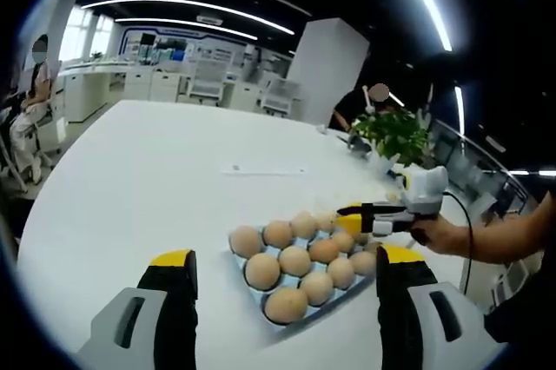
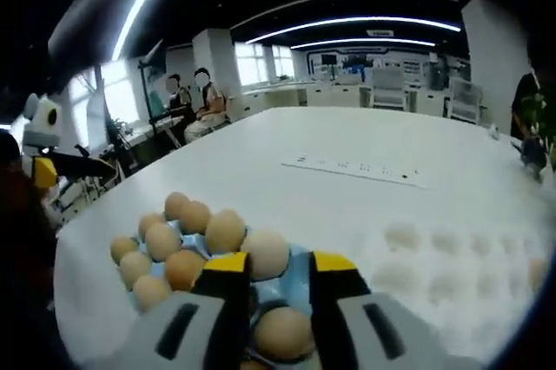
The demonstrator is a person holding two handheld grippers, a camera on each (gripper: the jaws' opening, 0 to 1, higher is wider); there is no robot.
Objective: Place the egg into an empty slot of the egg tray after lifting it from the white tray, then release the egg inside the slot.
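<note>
A blue egg tray [image 1: 257,294] holding several brown eggs [image 1: 295,260] lies on the white table just ahead of my left gripper [image 1: 287,257], whose jaws stand wide apart with nothing between them. From the right, a person's hand holds my right gripper [image 1: 349,217] over the tray's far right side. In the right gripper view the right gripper [image 2: 281,264] hangs low over the blue egg tray [image 2: 295,279]. Its jaws stand an egg's width apart, with a brown egg [image 2: 282,333] between them behind the tips. The white tray [image 2: 460,292], with pale round bumps, lies to the right.
The white table [image 1: 148,179] stretches far to the left and back. On it lies a thin paper strip [image 2: 356,168]. A potted plant [image 1: 395,131] stands at the table's far right edge. People sit at the far ends of the room.
</note>
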